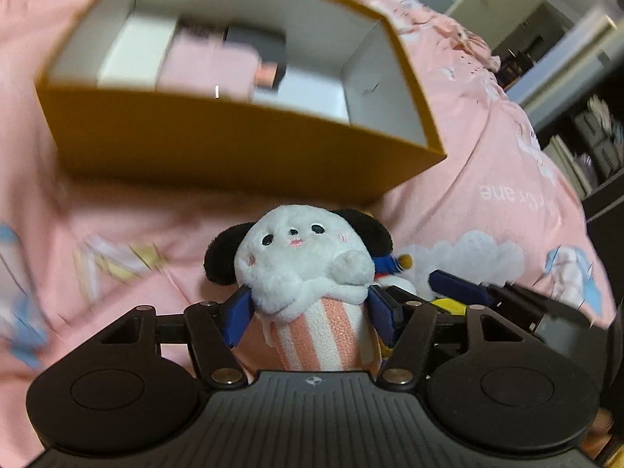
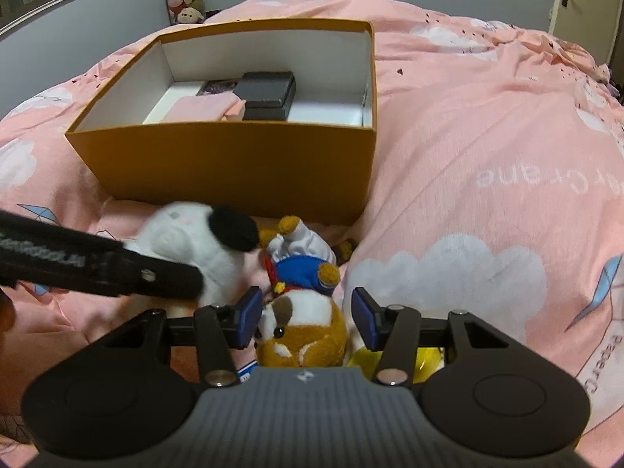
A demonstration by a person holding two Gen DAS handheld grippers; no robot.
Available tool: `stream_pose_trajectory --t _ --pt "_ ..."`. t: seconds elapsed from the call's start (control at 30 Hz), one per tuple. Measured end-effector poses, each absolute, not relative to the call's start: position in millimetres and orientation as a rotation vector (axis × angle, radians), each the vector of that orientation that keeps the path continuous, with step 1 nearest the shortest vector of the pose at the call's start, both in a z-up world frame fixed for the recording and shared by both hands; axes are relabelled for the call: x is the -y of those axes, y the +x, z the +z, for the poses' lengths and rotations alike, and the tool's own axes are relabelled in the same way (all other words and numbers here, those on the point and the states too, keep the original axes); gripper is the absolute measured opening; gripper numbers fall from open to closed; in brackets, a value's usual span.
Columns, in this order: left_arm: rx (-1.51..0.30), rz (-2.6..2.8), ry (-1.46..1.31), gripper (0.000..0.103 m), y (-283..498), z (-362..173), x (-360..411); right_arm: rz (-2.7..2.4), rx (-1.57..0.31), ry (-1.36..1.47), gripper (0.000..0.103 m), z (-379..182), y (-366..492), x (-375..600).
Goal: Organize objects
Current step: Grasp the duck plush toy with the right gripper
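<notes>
Left claw (image 1: 310, 312): clamping the panda plush (image 1: 300, 265) by its striped base, just before the box (image 1: 241, 148).
Right claw (image 2: 306, 318): standing wide around the dog plush (image 2: 302, 331) on the bed (image 2: 487, 117), not gripping.
Handling: plush looking light, soft, squashy; pinching mid-body seems safest.

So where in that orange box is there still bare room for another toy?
Inside the orange box, the white floor right of the black case is bare. The left half is crowded: a pink cloth lies against the case.
</notes>
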State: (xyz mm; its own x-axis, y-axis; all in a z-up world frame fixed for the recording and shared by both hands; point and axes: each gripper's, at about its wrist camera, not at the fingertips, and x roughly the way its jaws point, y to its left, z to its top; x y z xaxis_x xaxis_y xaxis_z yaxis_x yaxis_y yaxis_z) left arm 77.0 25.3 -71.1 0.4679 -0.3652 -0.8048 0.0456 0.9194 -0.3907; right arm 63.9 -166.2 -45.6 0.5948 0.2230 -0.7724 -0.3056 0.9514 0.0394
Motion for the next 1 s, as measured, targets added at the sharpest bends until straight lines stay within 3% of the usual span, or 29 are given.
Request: stream_pose_trajectory --t 0.27,0.6,0.83,1.0 --pt "-1.042 -0.182 -0.07 0.072 77.8 -71.1 -25.9 0.362 -0.951 -0.082 0.054 -44.6 85.1 167.9" --pt "-1.125 -0.203 -0.244 0.077 86.6 -95.7 -48.1 0.422 -1.147 0.023 0.054 -67.8 120.1 180.9" --pt "-1.116 -0.224 -0.368 0.086 80.3 -85.9 -64.5 0.437 -1.153 0.009 0.048 -75.7 122.2 172.6" --pt "-1.118 -0.237 -0.433 0.088 78.5 -82.1 -76.6 0.448 -1.139 -0.014 0.044 -73.1 118.3 171.6"
